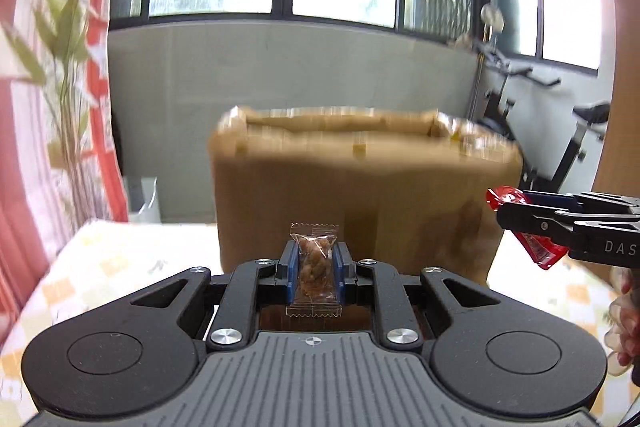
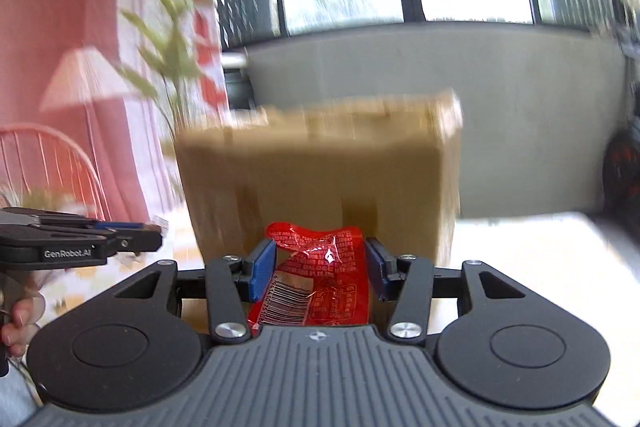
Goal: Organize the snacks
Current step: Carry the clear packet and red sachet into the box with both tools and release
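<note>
Snacks are picked up but not yet stowed, as far as can be judged. The left gripper [image 1: 316, 263] is clenched on a clear packet [image 1: 315, 269] of brown pieces, held upright between its blue pads. The right gripper [image 2: 320, 267] grasps a red packet [image 2: 316, 279], barcode showing, jaws partly apart around its wider body. Both point at a cardboard box [image 1: 360, 187] standing just beyond on a table [image 1: 92, 267] with a checked cloth. The box's top looks open, though blur hides what is inside. What remains, I judge, is carrying each packet over the near rim and letting go. Whether more snacks wait on the table cannot be told from these views.
</note>
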The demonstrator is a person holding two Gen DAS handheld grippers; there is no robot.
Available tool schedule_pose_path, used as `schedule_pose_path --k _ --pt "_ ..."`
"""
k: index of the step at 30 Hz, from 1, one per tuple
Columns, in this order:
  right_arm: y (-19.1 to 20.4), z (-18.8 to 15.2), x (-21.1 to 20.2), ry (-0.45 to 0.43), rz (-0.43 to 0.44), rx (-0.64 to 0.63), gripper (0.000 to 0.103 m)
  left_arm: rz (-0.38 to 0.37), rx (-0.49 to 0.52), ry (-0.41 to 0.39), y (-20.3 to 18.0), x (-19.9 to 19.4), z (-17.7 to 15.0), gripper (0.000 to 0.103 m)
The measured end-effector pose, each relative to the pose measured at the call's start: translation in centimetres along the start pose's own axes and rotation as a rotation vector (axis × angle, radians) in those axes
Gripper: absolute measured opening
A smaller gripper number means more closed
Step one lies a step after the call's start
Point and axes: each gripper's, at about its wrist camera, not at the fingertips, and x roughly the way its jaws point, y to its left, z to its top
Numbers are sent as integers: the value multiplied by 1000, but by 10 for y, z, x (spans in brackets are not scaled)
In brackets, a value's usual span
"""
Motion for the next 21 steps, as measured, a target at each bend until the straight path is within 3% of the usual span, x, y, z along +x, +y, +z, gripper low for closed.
schedule_pose_path --k 4,8,15,21 --pt "-3 44 13 -80 22 -25 51 -12 -27 -56 3 8 40 19" --pt "-10 73 44 -91 11 -49 51 -9 -5 -78 -3 32 73 19" --pt "-27 85 111 3 -63 -23 51 1 4 -50 -11 81 106 19" --pt "-32 76 130 118 -105 -1 51 13 9 40 -13 114 97 19"
